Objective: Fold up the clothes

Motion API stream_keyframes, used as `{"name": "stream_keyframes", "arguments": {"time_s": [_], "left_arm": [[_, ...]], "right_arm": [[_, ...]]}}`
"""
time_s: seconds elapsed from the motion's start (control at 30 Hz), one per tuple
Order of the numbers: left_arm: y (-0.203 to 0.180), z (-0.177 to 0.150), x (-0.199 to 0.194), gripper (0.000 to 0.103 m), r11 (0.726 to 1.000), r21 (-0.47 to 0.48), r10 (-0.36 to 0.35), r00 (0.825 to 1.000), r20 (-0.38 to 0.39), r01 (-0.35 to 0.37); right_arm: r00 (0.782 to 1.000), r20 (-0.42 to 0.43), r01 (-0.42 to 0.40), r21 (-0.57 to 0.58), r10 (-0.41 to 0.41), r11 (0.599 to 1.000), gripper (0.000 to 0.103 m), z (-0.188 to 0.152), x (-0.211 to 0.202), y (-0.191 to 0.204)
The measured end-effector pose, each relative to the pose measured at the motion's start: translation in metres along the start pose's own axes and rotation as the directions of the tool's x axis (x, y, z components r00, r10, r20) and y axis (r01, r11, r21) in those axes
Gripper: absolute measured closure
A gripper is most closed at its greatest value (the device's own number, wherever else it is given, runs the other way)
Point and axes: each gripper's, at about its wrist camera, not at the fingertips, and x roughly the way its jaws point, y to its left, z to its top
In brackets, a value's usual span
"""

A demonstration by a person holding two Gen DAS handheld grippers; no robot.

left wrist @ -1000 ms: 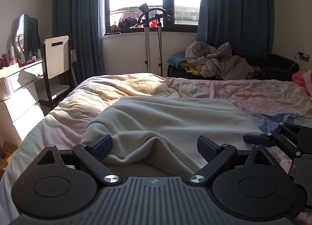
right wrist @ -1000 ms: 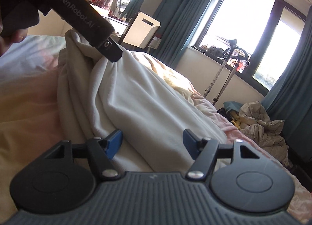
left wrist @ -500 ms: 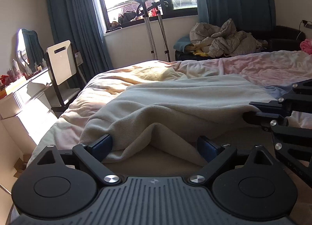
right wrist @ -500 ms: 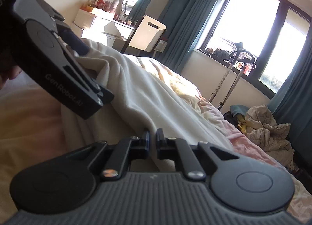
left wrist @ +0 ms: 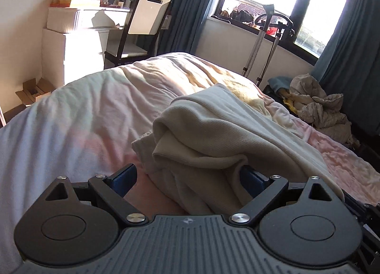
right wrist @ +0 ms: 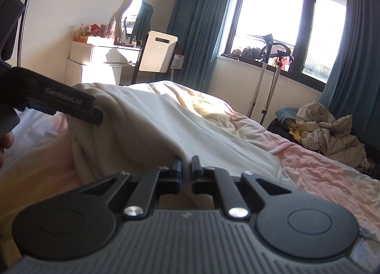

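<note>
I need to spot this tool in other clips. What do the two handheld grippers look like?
Both look alike: the left gripper and right gripper have a ribbed dark grey body, two round black discs, black linkage arms with silver pivot screws, and blue pads on black fingers. Seen from the right wrist view, the left one's side reads "GenRobot.AI" in white.

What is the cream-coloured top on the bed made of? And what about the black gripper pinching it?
The cream top looks like soft, matte knitted cotton: fine ribs show and it slumps in thick rolls. The right gripper, shut on its edge, looks like hard black plastic with a dull sheen, with shiny metal screws.
</note>
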Motion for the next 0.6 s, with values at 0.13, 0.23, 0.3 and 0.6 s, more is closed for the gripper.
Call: {"name": "stream_keyframes", "arguments": {"time_s": [0.13, 0.23, 0.3, 0.6], "left_arm": [[0.038, 0.0, 0.025, 0.007, 0.953, -0.296, -0.102, 0.989, -0.108, 0.066], [0.045, 0.002, 0.031, 0.006, 0.928, -0.361, -0.132, 0.988, -0.083, 0.093], [0.045, 0.003, 0.035, 0.006, 0.922, -0.372, -0.139, 0.988, -0.066, 0.104], [0.05, 0.003, 0.053, 0.008, 0.848, -0.48, -0.263, 0.965, -0.014, 0.224]], "right_arm": [[1.0, 0.001, -0.021, 0.065, 0.021, 0.998, 0.09, 0.0, 0.0, -0.007], [0.998, -0.013, -0.067, 0.14, 0.069, 0.988, 0.085, -0.002, 0.0, -0.014], [0.989, -0.029, -0.133, 0.25, 0.145, 0.959, 0.076, -0.004, -0.002, -0.024], [0.959, 0.166, -0.259, 0.845, 0.23, 0.468, 0.04, -0.031, -0.022, -0.135]]}}
